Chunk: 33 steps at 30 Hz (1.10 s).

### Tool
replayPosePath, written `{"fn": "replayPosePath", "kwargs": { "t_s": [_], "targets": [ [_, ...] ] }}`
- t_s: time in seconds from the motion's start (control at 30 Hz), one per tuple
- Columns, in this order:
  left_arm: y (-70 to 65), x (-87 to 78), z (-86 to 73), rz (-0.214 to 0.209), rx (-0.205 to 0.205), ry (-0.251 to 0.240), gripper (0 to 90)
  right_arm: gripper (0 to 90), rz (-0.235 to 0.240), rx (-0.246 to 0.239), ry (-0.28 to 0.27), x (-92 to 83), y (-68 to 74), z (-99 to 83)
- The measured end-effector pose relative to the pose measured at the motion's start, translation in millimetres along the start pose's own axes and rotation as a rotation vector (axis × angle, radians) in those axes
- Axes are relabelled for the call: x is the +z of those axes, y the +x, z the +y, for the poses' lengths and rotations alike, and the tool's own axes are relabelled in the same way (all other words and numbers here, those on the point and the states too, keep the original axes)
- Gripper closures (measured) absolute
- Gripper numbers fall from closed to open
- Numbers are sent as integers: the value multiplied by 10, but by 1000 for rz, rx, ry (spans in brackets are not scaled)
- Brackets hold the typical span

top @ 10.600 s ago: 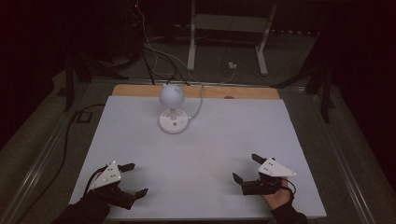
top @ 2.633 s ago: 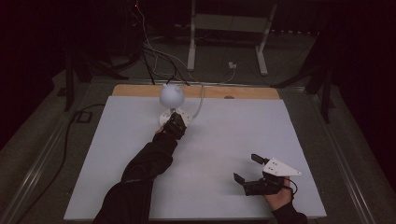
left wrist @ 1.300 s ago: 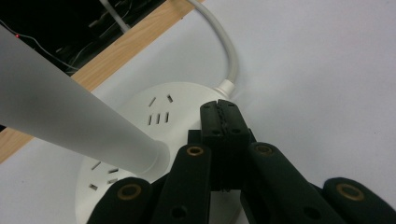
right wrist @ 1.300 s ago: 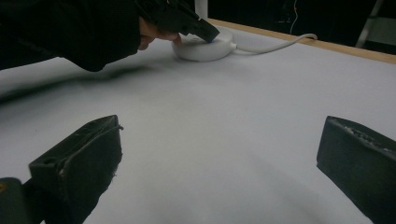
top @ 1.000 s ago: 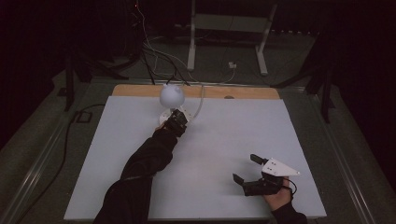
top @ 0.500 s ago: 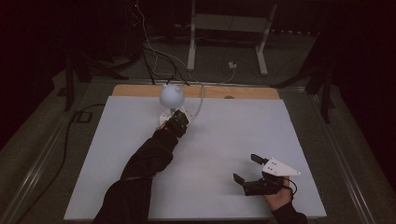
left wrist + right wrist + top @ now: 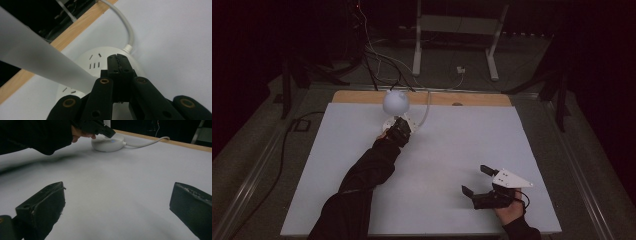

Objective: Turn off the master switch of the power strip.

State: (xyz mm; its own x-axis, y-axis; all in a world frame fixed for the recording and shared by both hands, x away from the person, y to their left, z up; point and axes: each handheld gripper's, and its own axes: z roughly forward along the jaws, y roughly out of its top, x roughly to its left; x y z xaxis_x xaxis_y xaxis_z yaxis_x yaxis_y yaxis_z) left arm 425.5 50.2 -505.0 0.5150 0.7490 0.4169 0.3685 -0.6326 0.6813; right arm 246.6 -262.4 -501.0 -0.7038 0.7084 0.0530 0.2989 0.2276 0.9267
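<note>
A white lamp stands at the back of the table: a round globe [image 7: 394,101] over a flat round base [image 7: 412,125]. My left gripper [image 7: 402,129] is stretched out to that base. In the left gripper view its jaws are shut with nothing between them, and the tips [image 7: 117,58] sit over the top of the base [image 7: 87,60], which has socket slots. I cannot tell whether they touch it. The lamp's white stem [image 7: 37,62] crosses on the left. My right gripper [image 7: 474,180] rests near the front right, open and empty [image 7: 120,205].
A white cable [image 7: 127,30] runs from the base toward the wooden back edge [image 7: 472,98]. The white table top [image 7: 472,135] stretches between both hands. The dark sleeve [image 7: 362,175] lies diagonally across its left half. Cables and a stand sit on the floor behind.
Since the earliest frame my left hand has gone from the front left up to the lamp base and its jaws have shut. Over the last second nothing has moved.
</note>
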Motion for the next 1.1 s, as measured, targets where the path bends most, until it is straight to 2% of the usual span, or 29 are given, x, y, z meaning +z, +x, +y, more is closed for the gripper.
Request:
{"fn": "replayPosePath", "kwargs": {
  "t_s": [0.07,0.13,0.3,0.37,0.5,0.6,0.7,0.8,0.87,0.9,0.93,0.97,1.0,1.03,1.07,1.1],
  "targets": [
    [1,9,-2,-9,-8,-7,900,0,2,-5,0,1,5,1],
    [-3,33,-14,-9,-2,10,900,0,1,-5,-1,-2,5,2],
    [-16,65,-43,-22,11,14,900,0,1,-1,-5,-9,-6,2],
    [-7,71,-44,-34,-3,8,900,0,2,-2,-5,-9,-5,3],
    [2,78,11,-46,38,44,900,0,2,-3,-4,-7,-3,3],
    [21,88,64,-63,48,83,900,0,3,-5,-1,-3,4,3],
    [30,92,69,-69,50,88,900,0,4,-8,0,-5,11,6],
    [45,89,33,-82,9,60,900,0,4,-8,0,-5,11,5],
    [66,65,0,-165,-42,6,900,0,5,-10,1,-5,11,6],
    [57,57,-3,-210,-52,-17,900,0,5,-9,1,-1,11,6],
    [15,55,11,-218,-16,-16,900,0,5,-8,2,5,10,4],
    [-55,53,28,-180,34,-11,900,0,5,-9,5,11,9,3],
    [-86,27,44,-154,54,-39,900,0,5,-11,8,13,8,2],
    [-76,-11,70,-144,34,-73,900,0,4,-11,6,8,8,2],
    [-38,-60,103,-116,15,-108,900,0,4,-11,3,1,5,3],
    [24,-112,136,-115,-9,-135,900,0,2,-9,2,-7,-1,2]
  ]
}}
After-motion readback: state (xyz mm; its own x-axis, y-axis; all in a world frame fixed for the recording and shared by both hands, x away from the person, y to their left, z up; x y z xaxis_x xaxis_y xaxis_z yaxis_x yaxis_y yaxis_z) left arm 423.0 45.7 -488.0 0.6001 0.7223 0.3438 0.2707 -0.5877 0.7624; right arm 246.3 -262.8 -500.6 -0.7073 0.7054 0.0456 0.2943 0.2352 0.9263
